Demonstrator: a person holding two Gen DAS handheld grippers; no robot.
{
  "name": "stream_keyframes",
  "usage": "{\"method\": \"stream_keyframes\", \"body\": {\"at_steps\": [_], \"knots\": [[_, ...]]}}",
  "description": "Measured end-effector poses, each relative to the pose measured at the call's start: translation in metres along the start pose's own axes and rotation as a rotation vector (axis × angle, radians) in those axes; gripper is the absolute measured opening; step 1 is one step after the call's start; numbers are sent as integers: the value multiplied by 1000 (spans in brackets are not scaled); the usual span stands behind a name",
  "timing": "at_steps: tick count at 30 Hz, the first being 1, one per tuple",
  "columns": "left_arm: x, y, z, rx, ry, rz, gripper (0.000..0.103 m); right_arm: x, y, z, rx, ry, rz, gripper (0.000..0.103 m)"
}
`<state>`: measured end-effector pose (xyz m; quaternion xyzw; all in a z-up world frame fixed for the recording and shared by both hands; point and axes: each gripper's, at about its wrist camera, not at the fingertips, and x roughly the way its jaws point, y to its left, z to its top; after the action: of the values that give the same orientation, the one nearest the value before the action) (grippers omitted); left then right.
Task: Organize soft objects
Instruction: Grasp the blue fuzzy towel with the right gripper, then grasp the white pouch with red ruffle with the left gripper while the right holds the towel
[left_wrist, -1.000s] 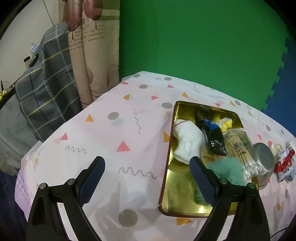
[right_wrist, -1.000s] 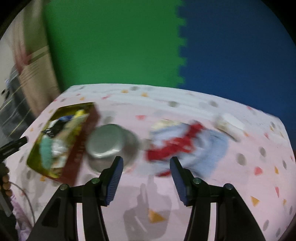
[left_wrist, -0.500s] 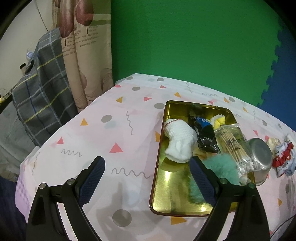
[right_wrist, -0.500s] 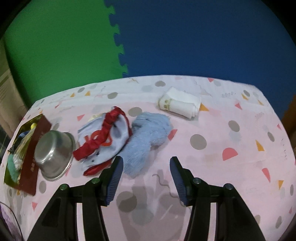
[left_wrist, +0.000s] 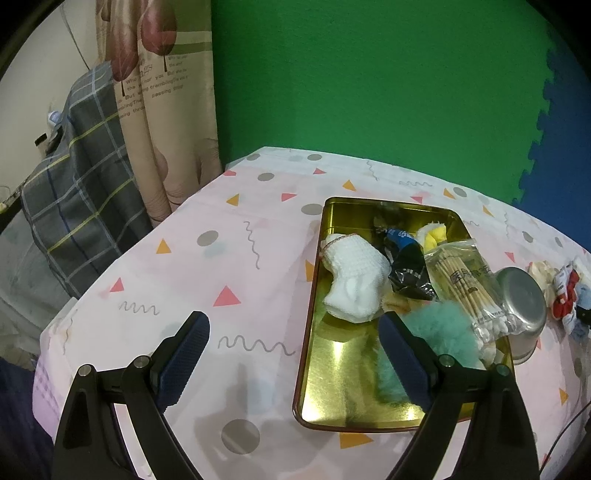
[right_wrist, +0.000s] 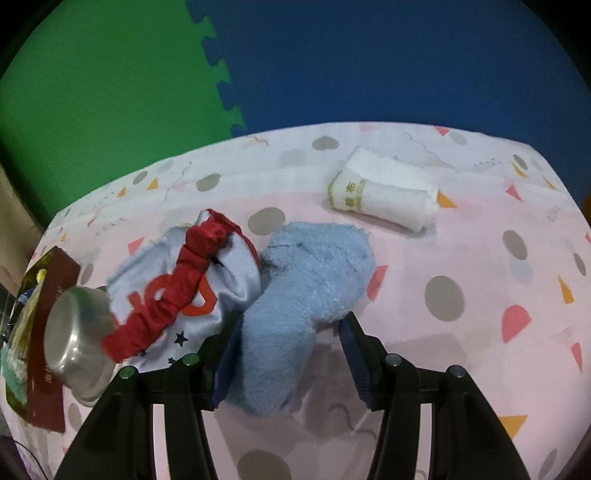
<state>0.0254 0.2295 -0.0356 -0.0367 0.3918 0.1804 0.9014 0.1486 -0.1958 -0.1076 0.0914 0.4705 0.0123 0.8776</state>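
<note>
Your right gripper (right_wrist: 288, 354) straddles the blue fuzzy sock (right_wrist: 303, 295) with jaws apart, not pinching, while your left gripper (left_wrist: 295, 358) hangs wide open and empty over the gold tray (left_wrist: 314, 354).

tablecloth (right_wrist: 461, 258): pink; grey dots, orange/red triangles
fuzzy cloth (right_wrist: 295, 295): light blue
scrunchie (right_wrist: 166, 299): red
rolled towel (right_wrist: 384, 192): white, gold band
tray (left_wrist: 332, 369): gold
pom-pom (left_wrist: 439, 328): teal

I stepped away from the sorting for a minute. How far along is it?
Partly done: the gold tray already holds a white sock and teal fluff. In hand: the right gripper stands open around the blue fuzzy sock. Left: the red-trimmed cloth and rolled white towel.
</note>
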Motion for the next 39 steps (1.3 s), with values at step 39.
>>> {"method": "stream_keyframes", "body": {"at_steps": [39], "knots": [[-57, -214, -10, 335, -3, -437, 91, -70, -104, -76, -50, -125, -108, 22]]}}
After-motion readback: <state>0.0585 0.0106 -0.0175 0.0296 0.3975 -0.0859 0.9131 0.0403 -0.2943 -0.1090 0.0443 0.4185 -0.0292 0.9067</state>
